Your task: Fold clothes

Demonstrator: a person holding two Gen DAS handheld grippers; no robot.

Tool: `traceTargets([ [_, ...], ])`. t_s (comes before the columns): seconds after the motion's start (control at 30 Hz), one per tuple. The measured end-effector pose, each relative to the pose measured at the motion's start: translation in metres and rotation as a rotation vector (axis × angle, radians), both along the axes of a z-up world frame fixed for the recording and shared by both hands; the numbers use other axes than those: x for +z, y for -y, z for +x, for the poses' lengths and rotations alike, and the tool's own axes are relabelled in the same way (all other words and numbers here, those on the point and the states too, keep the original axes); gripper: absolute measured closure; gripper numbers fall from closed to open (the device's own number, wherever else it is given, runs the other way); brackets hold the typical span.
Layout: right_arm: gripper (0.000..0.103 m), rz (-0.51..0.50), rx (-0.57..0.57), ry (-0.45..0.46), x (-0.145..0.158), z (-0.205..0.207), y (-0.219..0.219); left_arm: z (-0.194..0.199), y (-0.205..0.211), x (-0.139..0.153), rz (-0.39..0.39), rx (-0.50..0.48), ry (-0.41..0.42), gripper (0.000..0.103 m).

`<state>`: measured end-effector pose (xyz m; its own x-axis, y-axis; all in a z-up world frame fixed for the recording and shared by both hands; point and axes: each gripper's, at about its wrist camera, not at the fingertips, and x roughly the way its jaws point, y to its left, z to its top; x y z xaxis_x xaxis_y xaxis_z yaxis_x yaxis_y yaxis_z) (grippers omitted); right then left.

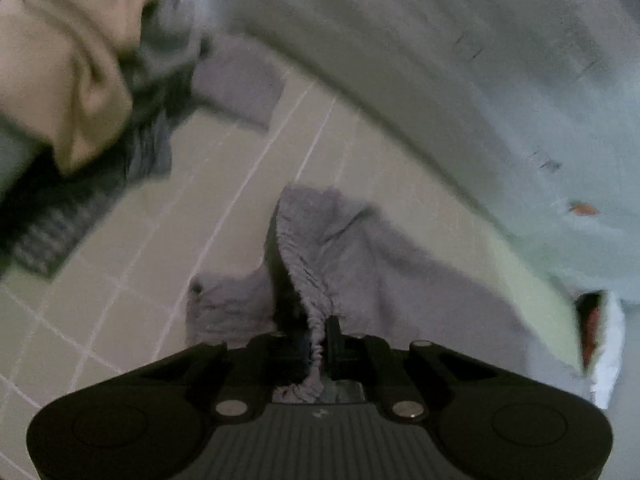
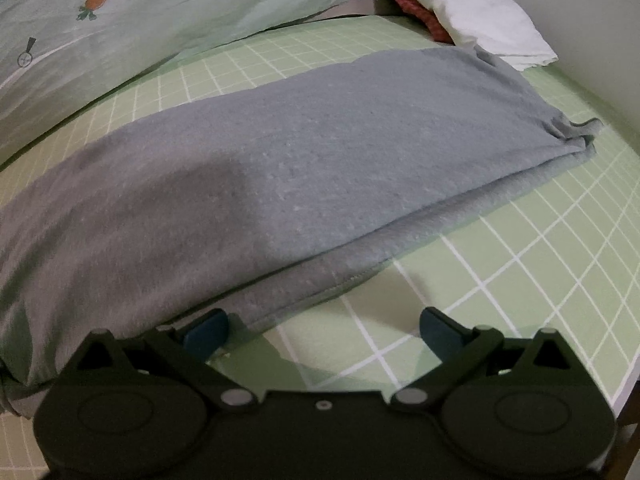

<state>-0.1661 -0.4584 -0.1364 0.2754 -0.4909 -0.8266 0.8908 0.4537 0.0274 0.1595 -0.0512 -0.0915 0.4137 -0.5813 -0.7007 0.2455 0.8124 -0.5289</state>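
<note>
Beige, dark grey and striped garments (image 1: pixel 80 120) lie heaped at far left on the green sheet with a white grid (image 2: pixel 520 280); a pale green quilt with a carrot print (image 2: pixel 160 12) and a white pillow (image 2: pixel 472 12) border the far side. Open sheet remains at right. The grey knit garment (image 2: pixel 300 160) lies flat mid-bed. The left gripper (image 1: pixel 320 354) is clenched on its gathered edge; the right gripper (image 2: pixel 320 330) stands released, one fingertip (image 2: pixel 208 330) beside the hem.
</note>
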Motion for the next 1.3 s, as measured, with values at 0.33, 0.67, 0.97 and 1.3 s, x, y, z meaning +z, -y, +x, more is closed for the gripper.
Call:
traceTargets([
  [0.33, 0.000, -0.005, -0.008, -0.010, 0.000, 0.001, 0.000, -0.037, -0.085, 0.029, -0.079, 0.002, 0.094, 0.095],
  [0.67, 0.000, -0.003, -0.013, -0.012, 0.002, 0.000, 0.001, -0.061, -0.075, -0.021, 0.109, 0.178, -0.071, 0.026],
  [0.97, 0.000, -0.084, -0.012, 0.030, 0.020, 0.005, -0.002, -0.058, -0.051, -0.025, 0.261, 0.183, -0.061, 0.039],
  [1.3, 0.035, -0.044, 0.117, 0.054, 0.018, 0.037, -0.007, -0.060, -0.051, -0.022, 0.287, 0.205, -0.062, 0.051],
])
